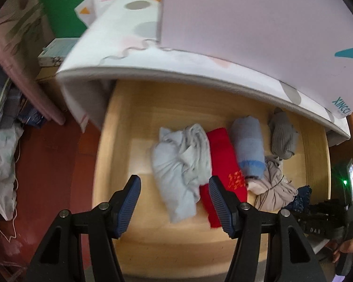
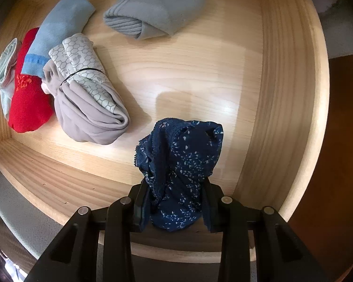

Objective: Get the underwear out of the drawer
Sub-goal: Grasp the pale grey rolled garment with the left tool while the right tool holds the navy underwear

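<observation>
Left wrist view: left gripper (image 1: 174, 188) at lower centre, jaws roughly half open, nothing between the blue pads (image 1: 129, 202). It hangs over the open wooden drawer (image 1: 129, 122). Behind the right pad, partly covered, a red roll (image 1: 223, 155); between the pads and beyond, a pale blue bundle (image 1: 178, 162). Further right in the row: a blue roll (image 1: 248, 148), a grey sock (image 1: 283, 138), a beige bundle (image 1: 270, 188). At the right edge, a scrap of navy underwear (image 1: 302, 198), mostly cut off by black gear; the right gripper itself is hard to make out there. A patterned mattress (image 1: 134, 47) overhangs the drawer's back and hides it. Frame slightly blurred.

Right wrist view: right gripper (image 2: 174, 188) at lower centre, jaws clamped tight on the navy underwear (image 2: 181, 164), white-flecked with a lace edge. The cloth bunches up past the fingertips and hides them; it appears raised off the drawer floor (image 2: 176, 70), above the near right corner. Upper left: beige bundle (image 2: 87, 108) tied with a black band, red roll (image 2: 28, 98), blue roll (image 2: 58, 28), pale blue bundle (image 2: 6, 75) cut by the frame edge. Grey sock (image 2: 157, 7) at top centre.
</observation>
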Demonstrator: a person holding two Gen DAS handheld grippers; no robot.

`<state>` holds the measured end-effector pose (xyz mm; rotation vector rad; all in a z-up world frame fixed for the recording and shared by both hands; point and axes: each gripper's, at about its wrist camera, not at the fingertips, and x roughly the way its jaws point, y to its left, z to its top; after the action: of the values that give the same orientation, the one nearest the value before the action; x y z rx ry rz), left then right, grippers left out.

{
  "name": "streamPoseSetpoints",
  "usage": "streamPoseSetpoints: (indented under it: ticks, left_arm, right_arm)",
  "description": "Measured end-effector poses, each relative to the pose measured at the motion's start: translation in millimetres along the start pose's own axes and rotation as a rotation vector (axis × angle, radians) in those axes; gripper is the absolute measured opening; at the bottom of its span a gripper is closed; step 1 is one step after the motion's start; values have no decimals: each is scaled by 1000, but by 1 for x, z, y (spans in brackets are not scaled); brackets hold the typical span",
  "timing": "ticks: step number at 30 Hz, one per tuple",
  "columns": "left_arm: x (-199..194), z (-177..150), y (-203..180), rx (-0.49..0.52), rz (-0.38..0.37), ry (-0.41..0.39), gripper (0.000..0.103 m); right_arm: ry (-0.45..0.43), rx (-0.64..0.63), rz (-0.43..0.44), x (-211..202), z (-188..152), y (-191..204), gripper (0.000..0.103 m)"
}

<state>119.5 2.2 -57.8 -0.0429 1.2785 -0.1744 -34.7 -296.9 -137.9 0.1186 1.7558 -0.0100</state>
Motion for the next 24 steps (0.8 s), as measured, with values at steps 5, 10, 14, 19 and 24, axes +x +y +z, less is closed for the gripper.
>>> streamPoseSetpoints:
  ticks: [5, 10, 14, 19, 24]
  left_arm:
    - [22, 12, -8, 15, 24, 40, 62]
    - [47, 19, -11, 4, 53, 116, 62]
    - [60, 24, -9, -18, 75, 158, 62]
    - [63, 25, -7, -13, 79, 171, 56]
    - [64, 23, -10, 8, 94, 169, 43]
  right_arm:
    - [-1, 0, 18, -9, -5, 5, 33]
    - [2, 4, 37, -16, -7, 2, 34]
    - [4, 5, 46, -15, -6, 1, 34]
    - [9, 4, 49, -15, -6, 0, 35]
    - [10, 2, 48, -17, -6, -1, 35]
